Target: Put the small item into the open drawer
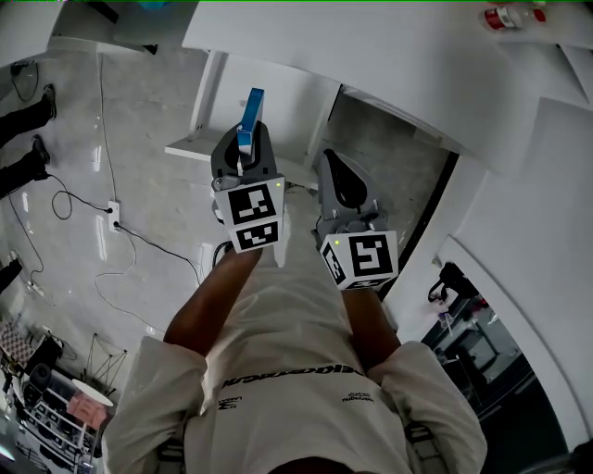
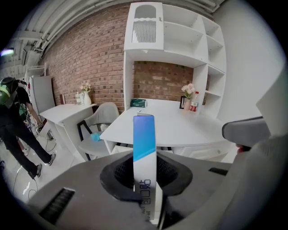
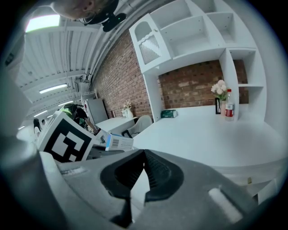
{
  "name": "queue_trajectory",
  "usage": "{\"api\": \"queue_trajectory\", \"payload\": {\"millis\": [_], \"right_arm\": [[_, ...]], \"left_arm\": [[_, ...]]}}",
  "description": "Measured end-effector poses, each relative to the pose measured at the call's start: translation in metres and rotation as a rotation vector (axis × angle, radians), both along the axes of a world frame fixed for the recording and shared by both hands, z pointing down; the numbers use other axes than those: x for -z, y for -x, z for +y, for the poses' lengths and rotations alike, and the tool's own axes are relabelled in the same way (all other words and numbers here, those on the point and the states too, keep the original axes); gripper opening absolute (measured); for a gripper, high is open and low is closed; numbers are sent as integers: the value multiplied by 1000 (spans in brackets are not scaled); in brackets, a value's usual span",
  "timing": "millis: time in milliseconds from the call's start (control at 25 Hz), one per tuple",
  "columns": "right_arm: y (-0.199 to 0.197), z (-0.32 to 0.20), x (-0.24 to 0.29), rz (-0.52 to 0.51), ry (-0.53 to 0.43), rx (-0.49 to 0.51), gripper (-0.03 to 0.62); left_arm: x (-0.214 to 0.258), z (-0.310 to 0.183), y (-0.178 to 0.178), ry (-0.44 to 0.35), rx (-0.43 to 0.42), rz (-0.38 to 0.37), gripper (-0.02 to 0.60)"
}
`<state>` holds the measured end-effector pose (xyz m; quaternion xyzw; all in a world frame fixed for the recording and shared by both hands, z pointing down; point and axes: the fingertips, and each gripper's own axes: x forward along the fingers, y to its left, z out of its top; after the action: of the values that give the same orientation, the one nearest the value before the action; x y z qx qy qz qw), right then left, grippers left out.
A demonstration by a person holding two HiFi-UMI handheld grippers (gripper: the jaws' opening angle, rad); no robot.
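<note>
A small blue-and-white box stands upright between the jaws of my left gripper, which is shut on it. In the left gripper view the box rises from the left gripper in front of the white desk. My right gripper hangs beside it to the right, shut and empty; in its own view the right gripper has its pads meeting. The box shows there at the left. A white drawer-like ledge juts out below the desk just beyond the left gripper.
The curved white desk carries a red-labelled bottle, flowers and a green tissue box. A white shelf unit stands on it. A chair, floor cables and a standing person are to the left.
</note>
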<state>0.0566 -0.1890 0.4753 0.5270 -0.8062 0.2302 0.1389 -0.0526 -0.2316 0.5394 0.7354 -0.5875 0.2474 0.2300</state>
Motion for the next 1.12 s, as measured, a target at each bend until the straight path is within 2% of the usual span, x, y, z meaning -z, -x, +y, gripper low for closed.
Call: {"api": "queue_trajectory", "payload": {"millis": [680,1120], "right_arm": [[2,-18,-46,10,48,0,0],[-3,-19,-62,9,82,-21,-2]], "left_arm": [[-104,-28,12,185,19,-56,66],[-148,-31,11,281,5,-84,66]]}}
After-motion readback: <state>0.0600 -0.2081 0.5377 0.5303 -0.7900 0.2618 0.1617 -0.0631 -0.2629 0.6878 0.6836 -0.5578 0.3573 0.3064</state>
